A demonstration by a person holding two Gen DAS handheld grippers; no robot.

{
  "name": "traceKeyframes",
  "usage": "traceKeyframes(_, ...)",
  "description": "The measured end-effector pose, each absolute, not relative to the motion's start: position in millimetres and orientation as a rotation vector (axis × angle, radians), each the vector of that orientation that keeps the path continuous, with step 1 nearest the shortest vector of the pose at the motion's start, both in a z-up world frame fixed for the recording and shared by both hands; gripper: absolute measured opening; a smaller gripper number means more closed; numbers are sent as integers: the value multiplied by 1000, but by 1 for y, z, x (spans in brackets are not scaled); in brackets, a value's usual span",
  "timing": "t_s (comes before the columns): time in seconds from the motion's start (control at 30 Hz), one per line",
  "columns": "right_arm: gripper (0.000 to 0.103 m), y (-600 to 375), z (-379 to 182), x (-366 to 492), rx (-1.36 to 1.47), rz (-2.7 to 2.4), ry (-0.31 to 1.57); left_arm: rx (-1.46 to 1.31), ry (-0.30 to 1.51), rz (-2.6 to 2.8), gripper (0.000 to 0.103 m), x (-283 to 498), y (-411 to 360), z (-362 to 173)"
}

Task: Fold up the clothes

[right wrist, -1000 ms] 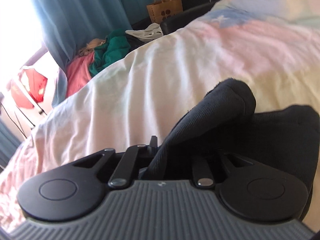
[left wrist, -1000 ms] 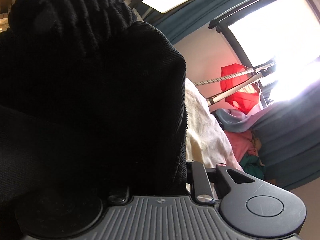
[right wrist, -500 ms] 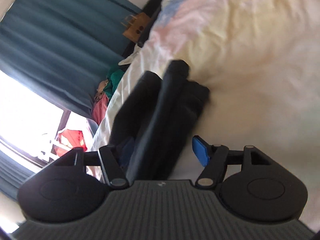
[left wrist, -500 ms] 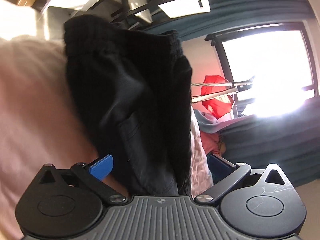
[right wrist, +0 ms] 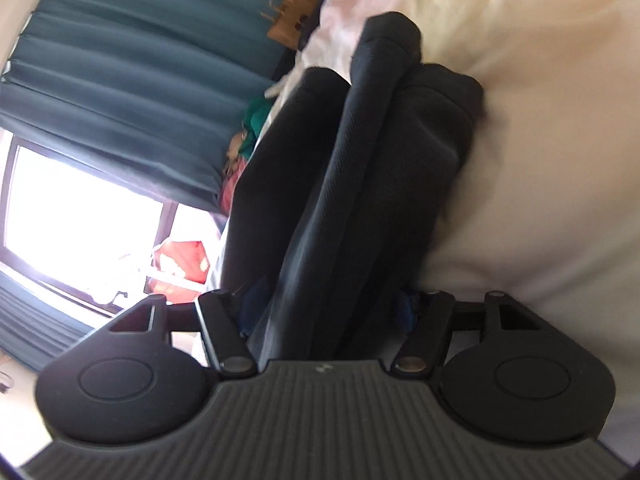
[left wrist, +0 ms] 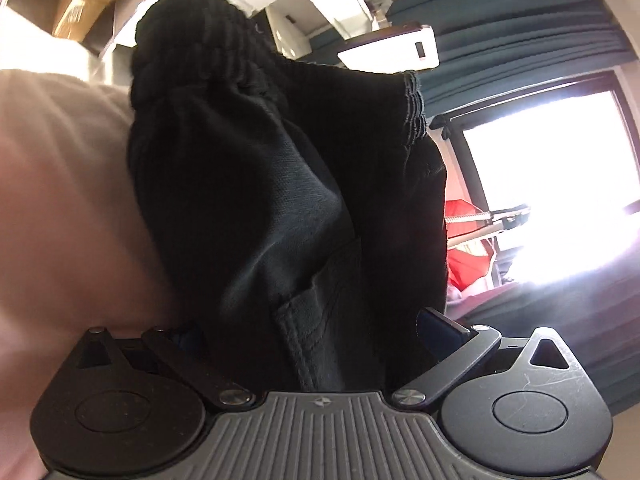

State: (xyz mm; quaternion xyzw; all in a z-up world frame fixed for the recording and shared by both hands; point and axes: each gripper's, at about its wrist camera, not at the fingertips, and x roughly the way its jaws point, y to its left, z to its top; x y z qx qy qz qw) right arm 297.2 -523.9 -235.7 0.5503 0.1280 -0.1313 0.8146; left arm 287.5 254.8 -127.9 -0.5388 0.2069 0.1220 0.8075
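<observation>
A black garment with a ribbed waistband and a patch pocket [left wrist: 280, 200] fills the middle of the left wrist view, lying folded on the pale bedspread [left wrist: 60, 200]. My left gripper [left wrist: 312, 332] has its jaws spread wide around the garment's near edge, with cloth between them. In the right wrist view the same black garment [right wrist: 360, 184] shows as stacked folded layers. My right gripper [right wrist: 328, 304] has its jaws closed in around these layers. The fingertips are hidden by cloth.
Teal curtains [right wrist: 120, 80] hang beside a bright window [left wrist: 560, 184]. A red cloth on a drying rack [left wrist: 468, 240] stands near it. A heap of coloured clothes [right wrist: 248, 136] and a brown paper bag [right wrist: 292, 20] lie beyond the bed.
Both grippers were clamped on the black garment, then opened half a second ago. Both views have rolled sideways. The right jaws have since drawn in around the folded layers; the left stays spread.
</observation>
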Motion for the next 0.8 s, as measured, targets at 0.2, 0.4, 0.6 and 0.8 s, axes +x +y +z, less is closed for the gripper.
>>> traceKeyframes(0.2,20,-526,-215,322,1118,-410,295,-1227,374,323,29,300,263,-124)
traceKeyframes(0.4,14,-522,-176,299,1069,-400,308,-1179,387,242,18,263,286,-70)
traceKeyframes(0.6,14,-529,-163,237,1180,-400,365,-1154,433,230,18,203,290,-8)
traceKeyframes(0.8,14,-521,-169,154,1250,-331,410,-1149,503,226,18,82,306,18)
